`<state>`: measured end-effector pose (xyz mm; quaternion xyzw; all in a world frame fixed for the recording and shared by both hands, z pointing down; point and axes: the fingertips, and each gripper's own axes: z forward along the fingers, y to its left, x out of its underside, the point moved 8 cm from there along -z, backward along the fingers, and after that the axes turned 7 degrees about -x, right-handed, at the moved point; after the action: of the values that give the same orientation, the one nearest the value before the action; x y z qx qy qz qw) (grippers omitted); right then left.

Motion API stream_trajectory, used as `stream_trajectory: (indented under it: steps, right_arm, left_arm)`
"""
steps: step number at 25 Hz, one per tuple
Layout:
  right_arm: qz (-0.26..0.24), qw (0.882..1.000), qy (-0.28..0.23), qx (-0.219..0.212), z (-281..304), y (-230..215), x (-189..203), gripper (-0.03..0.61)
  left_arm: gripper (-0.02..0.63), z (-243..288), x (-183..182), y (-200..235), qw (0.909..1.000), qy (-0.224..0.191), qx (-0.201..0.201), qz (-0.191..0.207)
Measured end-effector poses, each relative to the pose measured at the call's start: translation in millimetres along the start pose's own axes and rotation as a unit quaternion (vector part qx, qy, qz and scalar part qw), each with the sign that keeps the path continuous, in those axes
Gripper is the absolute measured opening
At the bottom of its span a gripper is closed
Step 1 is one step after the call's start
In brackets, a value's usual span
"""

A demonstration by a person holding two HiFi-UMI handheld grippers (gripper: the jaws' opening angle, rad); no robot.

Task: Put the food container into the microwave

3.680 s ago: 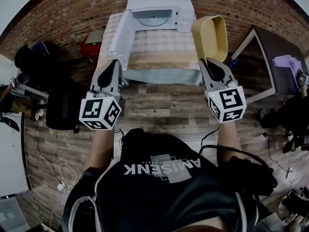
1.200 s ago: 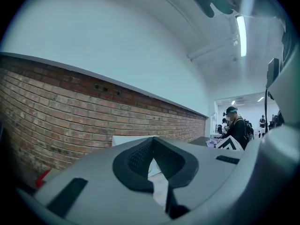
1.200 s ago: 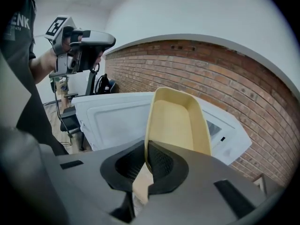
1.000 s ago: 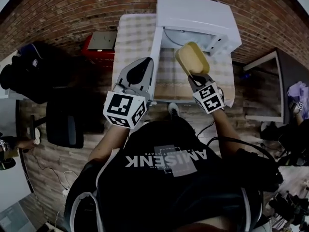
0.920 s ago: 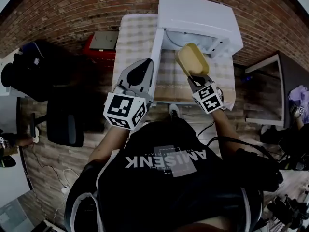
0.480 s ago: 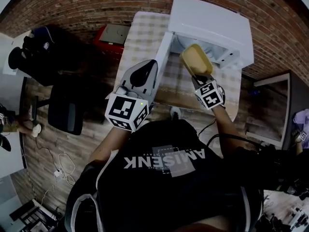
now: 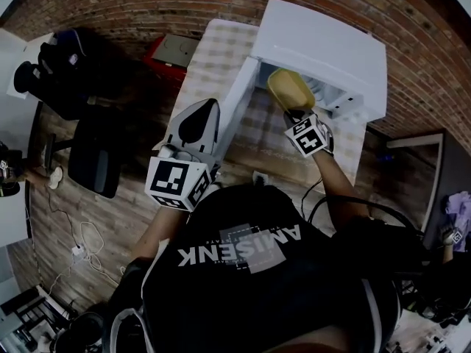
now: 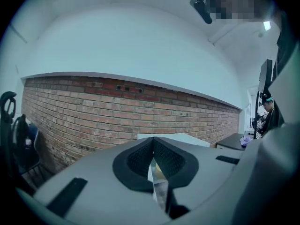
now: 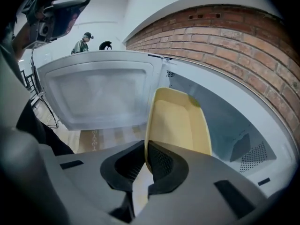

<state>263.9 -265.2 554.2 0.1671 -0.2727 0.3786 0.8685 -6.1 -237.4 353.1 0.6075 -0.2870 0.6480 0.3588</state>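
The yellow food container (image 7: 288, 88) is tilted on edge at the mouth of the white microwave (image 7: 331, 39). My right gripper (image 7: 296, 113) is shut on its near rim. In the right gripper view the container (image 9: 180, 121) rises from the gripper's (image 9: 146, 156) closed jaws, with the microwave cavity (image 9: 234, 125) behind it and the open door (image 9: 103, 93) to its left. My left gripper (image 7: 202, 106) hangs beside the open door (image 7: 237, 112), shut and holding nothing. Its own view shows the left gripper (image 8: 152, 156) aimed at a brick wall, with the microwave's top (image 8: 176, 138) just beyond.
The microwave stands on a table with a checked cloth (image 7: 213, 50). A red box (image 7: 171, 51) sits on the floor to the table's left, and a black chair (image 7: 96, 160) is further left. A dark table (image 7: 434, 149) lies at the right edge.
The person has walked up to the table. My right gripper carried the container forward, from well short of the table to the microwave's opening. The left gripper came alongside the door.
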Motion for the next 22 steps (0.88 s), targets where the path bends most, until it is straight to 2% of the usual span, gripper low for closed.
stream_trajectory:
  steps: [10,22]
  right_arm:
    - [-0.015,1.0,0.009,-0.006,33.3,-53.9,4.1,0.048]
    - [-0.013,0.999,0.038,0.006,67.4,-91.5,-8.2,0.048]
  left_arm:
    - [0.012,6.1,4.2,-15.1,0.9987,0.005,-0.05,0.001]
    - [0.012,-1.1,2.5,-1.2,0.994,0.009,-0.109,-0.006]
